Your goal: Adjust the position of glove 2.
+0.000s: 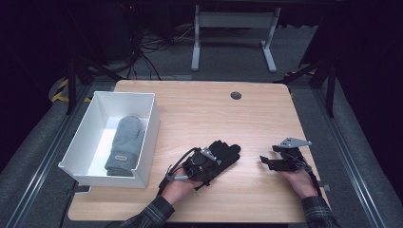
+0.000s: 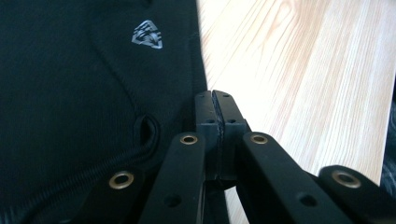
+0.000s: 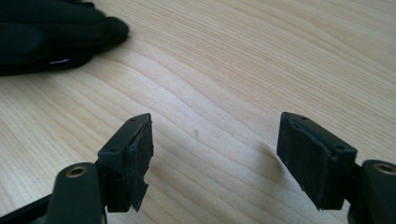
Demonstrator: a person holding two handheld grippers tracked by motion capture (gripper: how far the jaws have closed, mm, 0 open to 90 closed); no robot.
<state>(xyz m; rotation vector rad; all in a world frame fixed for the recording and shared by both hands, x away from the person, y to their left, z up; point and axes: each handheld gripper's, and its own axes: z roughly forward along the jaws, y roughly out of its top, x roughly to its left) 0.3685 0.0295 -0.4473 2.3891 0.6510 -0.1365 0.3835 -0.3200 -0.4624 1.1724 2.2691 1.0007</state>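
Black glove (image 1: pixel 223 154) lies flat on the table (image 1: pixel 199 114), right under and just ahead of my left gripper (image 1: pixel 205 161). One black glove, one grey mitten (image 1: pixel 124 145), one white bin (image 1: pixel 142 137), two grippers.

Left gripper: jaws clenched together, pads pressed flat against each other at the glove's edge in the left gripper view (image 2: pixel 215 112); whether any fabric is pinched between them I can't tell. Glove (image 2: pixel 84 93) sits to the left of the jaws there, bare table wood (image 2: pixel 303 70) to the right.

Right gripper (image 1: pixel 273 161): released, jaws wide apart, nothing between them, hovering low over bare wood, well apart from the glove. In the right gripper view (image 3: pixel 215 149) the glove's fingertips (image 3: pixel 51 32) are far off at upper left.

Writing: small silver triangular logo (image 2: pixel 147 34) on the glove, no readable letters. Mitten has a small label patch (image 1: pixel 120 156) near the cuff, too small to read.

View differences: high view gives the bin with the mitten inside, off to the left of my left gripper; left gripper view gives the logo and a small cord loop (image 2: pixel 147 133) on the glove near the jaws; right gripper view gives the open pads (image 3: pixel 140 149) clearly.
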